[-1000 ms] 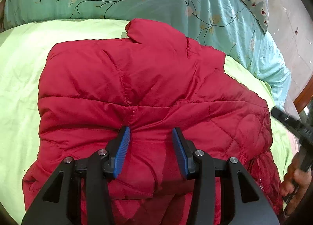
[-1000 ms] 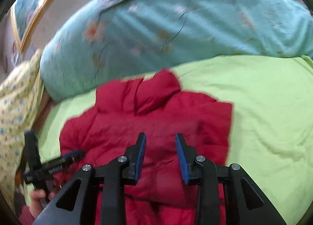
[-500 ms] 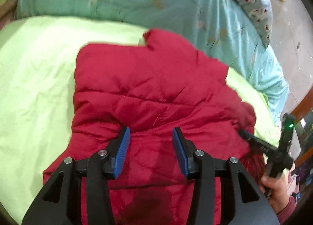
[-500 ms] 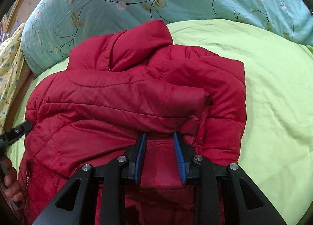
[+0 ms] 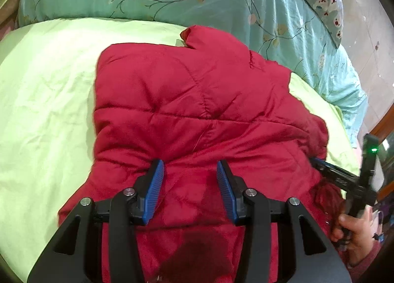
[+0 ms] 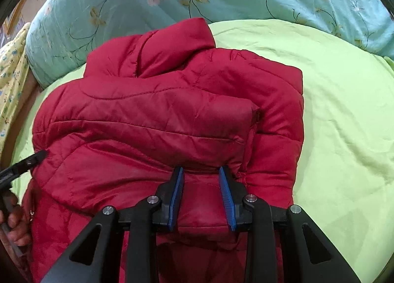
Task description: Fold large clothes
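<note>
Both partly open | left gripper (image 5: pixel 189 171) over red jacket (image 5: pixel 197 101), nothing gripped | right gripper (image 6: pixel 201 177) narrower, straddling jacket fabric

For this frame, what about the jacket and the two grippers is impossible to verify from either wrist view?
- Red jacket hem, both views: hidden behind the gripper frames and cut off by the bottom edge.
- Left gripper contact: pads apart over the jacket; touching or hovering, unclear.
- Right gripper grip: padding bulges between the pads; pinched or not, unclear.
- Jacket front and zip: face down or folded under on the green sheet.
</note>
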